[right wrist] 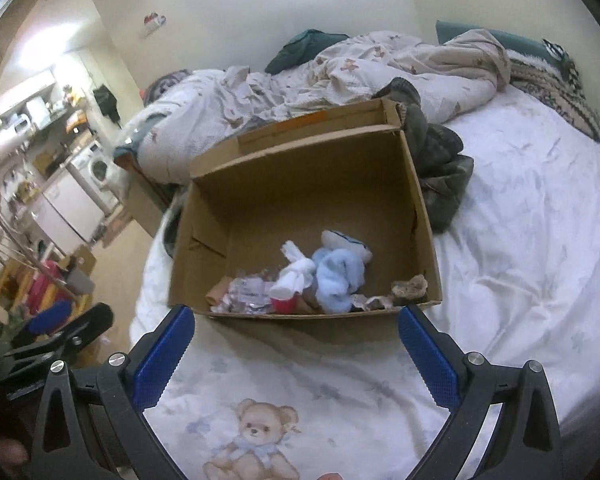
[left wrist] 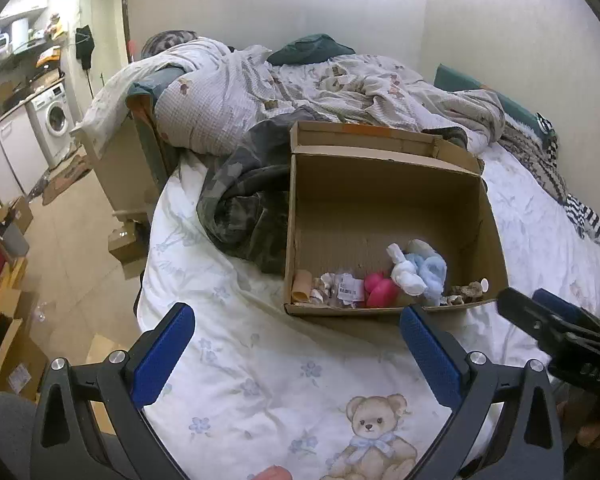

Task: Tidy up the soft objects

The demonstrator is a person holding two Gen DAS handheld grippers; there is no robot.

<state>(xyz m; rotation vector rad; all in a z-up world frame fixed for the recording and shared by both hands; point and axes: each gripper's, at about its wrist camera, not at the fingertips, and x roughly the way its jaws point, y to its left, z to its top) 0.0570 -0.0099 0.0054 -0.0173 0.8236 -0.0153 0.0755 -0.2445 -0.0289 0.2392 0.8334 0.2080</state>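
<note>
An open cardboard box (left wrist: 380,184) lies on the bed; it also shows in the right wrist view (right wrist: 308,184). Along its near wall lie a pale blue plush (left wrist: 430,270) (right wrist: 336,276), a white soft toy (left wrist: 406,274) (right wrist: 296,274), a pink soft toy (left wrist: 380,290) and crinkly brown and white bits (left wrist: 338,290). My left gripper (left wrist: 298,328) is open and empty, hovering over the sheet in front of the box. My right gripper (right wrist: 298,330) is open and empty, just short of the box's near wall. Each gripper shows at the edge of the other's view.
A camouflage jacket (left wrist: 240,204) lies bunched left of the box. A rumpled duvet and pillows (left wrist: 300,88) fill the far side of the bed. The white sheet has a teddy bear print (left wrist: 374,440). Left of the bed are floor, cartons and a washing machine (left wrist: 54,120).
</note>
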